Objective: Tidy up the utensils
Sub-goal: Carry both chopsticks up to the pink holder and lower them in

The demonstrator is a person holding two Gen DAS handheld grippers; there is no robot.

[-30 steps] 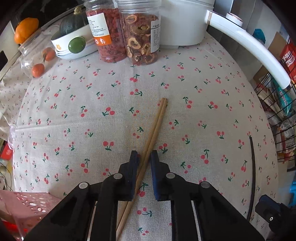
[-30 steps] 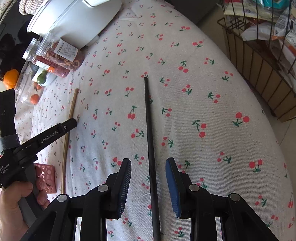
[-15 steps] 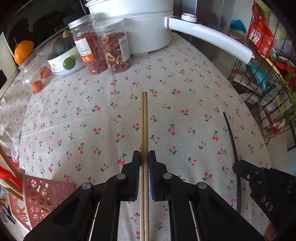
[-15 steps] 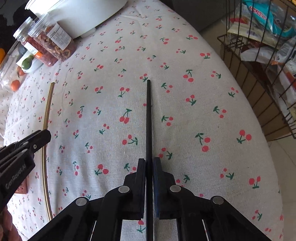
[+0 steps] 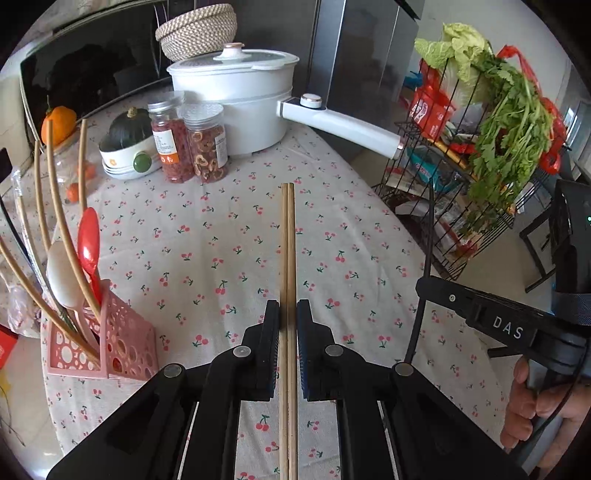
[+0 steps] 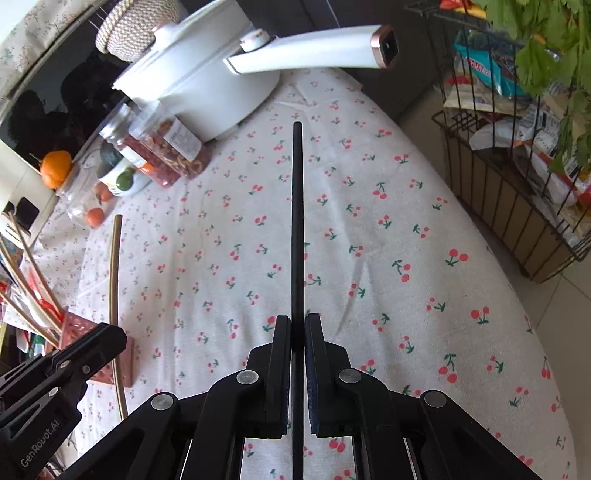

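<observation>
Two grippers: left gripper (image 5: 287, 325) clamped on a pair of wooden chopsticks (image 5: 287, 240); right gripper (image 6: 297, 332), whose jaws have just been closing, clenched on one black chopstick (image 6: 297, 221)
Wooden chopsticks: two, side by side and touching, lifted above the cherry-print tablecloth (image 5: 207, 258) and pointing away toward the white pot (image 5: 236, 99)
Black chopstick: one, held clear of the cloth along the right gripper's line; also seen in the left wrist view rising beside the right gripper (image 5: 476, 314)
Pink utensil holder (image 5: 122, 339): one, perforated, standing at the table's left edge; holds one red spoon (image 5: 88, 247), one pale spoon (image 5: 62, 273) and several long tan chopsticks, their exact count hard to tell
Writing: "DAS" on the right gripper's side; "GenRobot.AI" on the left gripper (image 6: 59, 384) as seen from the right wrist; jar labels too small to read
Jars: two clear jars (image 5: 188, 142) of dried red and brown contents, touching, just beside the pot
Other things: one white bowl (image 5: 125, 158) with a dark green squash in it; one orange fruit (image 5: 59, 123) behind; one woven basket (image 5: 195, 31) behind the pot; one wire rack (image 5: 461, 206) of packets and leafy greens off the table's right side
In the way: pot's long white handle (image 5: 343, 125) juts over the table's far right; a hand (image 5: 535, 410) grips the right gripper's handle
</observation>
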